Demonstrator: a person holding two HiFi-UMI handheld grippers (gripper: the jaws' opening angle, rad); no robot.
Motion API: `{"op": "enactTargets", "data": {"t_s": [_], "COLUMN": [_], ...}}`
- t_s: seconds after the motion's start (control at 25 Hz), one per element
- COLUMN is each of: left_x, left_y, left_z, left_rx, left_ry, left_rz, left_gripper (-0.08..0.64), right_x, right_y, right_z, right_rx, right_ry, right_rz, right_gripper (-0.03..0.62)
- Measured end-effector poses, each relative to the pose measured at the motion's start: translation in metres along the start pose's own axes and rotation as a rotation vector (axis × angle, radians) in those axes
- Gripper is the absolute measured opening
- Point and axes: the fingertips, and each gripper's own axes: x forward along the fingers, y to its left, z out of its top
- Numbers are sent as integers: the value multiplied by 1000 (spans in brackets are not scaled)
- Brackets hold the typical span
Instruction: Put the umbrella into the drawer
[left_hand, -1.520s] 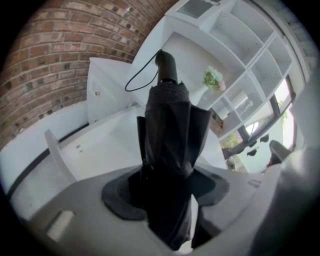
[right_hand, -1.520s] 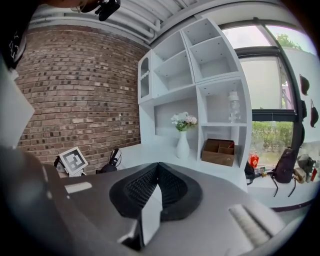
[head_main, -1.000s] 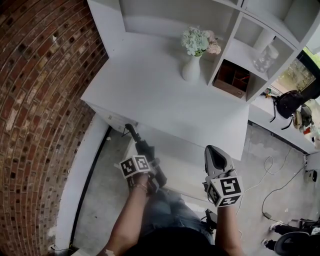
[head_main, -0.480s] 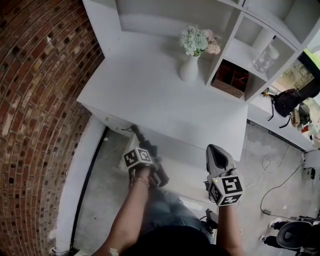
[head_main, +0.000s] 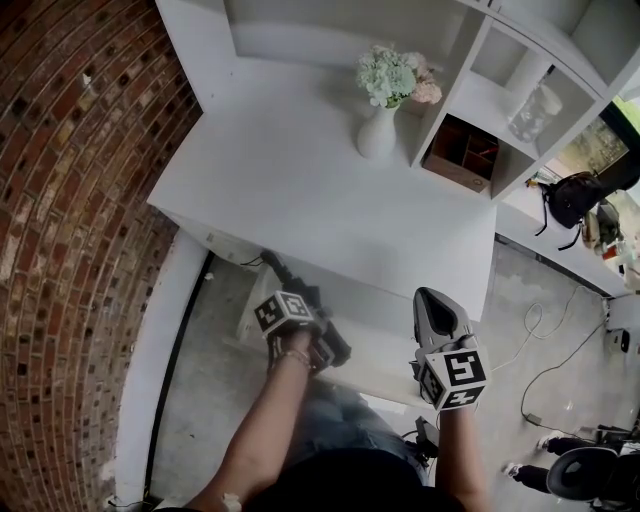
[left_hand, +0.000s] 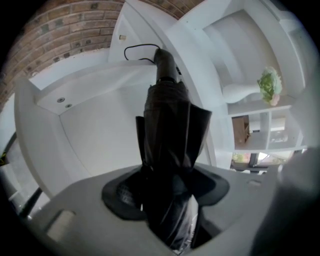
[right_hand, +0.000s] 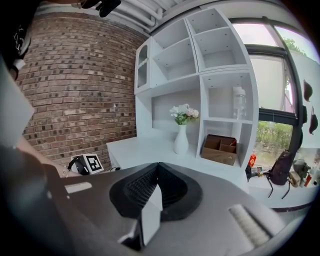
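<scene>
**Folded black umbrella (left_hand: 170, 130) above the open white drawer (left_hand: 95, 135).**
The umbrella is clamped in the left gripper (left_hand: 167, 192), its handle aimed under the desk (head_main: 300, 180) edge. The right gripper (right_hand: 157, 192) is closed and empty.

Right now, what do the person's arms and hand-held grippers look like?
The left hand-held gripper and right hand-held gripper are bulky grey shells with black ribbed pads at the jaws. Each carries a white cube with black square markers, the left cube and the right cube. No cables show. The forearms have no sleeves; a thin bracelet circles the left wrist.
</scene>
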Motion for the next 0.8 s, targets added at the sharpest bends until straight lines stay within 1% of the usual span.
{"op": "enactTargets", "data": {"t_s": [0.16,0.28,0.4,0.6,0.8], "left_x": [8,18,28,43,50], "left_y": [-4,-5,-8,0,18], "left_z": [-12,-17,-19,-14,-5], "left_rx": [10,4,4,53,96], "left_ry": [-24,-22,-2,35,48], "left_rz": [41,46,45,92,156], "left_gripper": [245,245,245,245,245], "right_x": [1,0,-2,-7,-9], "right_y": [-5,-8,-13,-20,-25], "right_z": [-4,-7,-11,-16,-23], "right_rx": [0,5,11,18,29], "right_ry": [13,19,26,40,55], "right_rz": [-13,-23,-36,-61,-78], "right_gripper": [0,0,0,0,0]}}
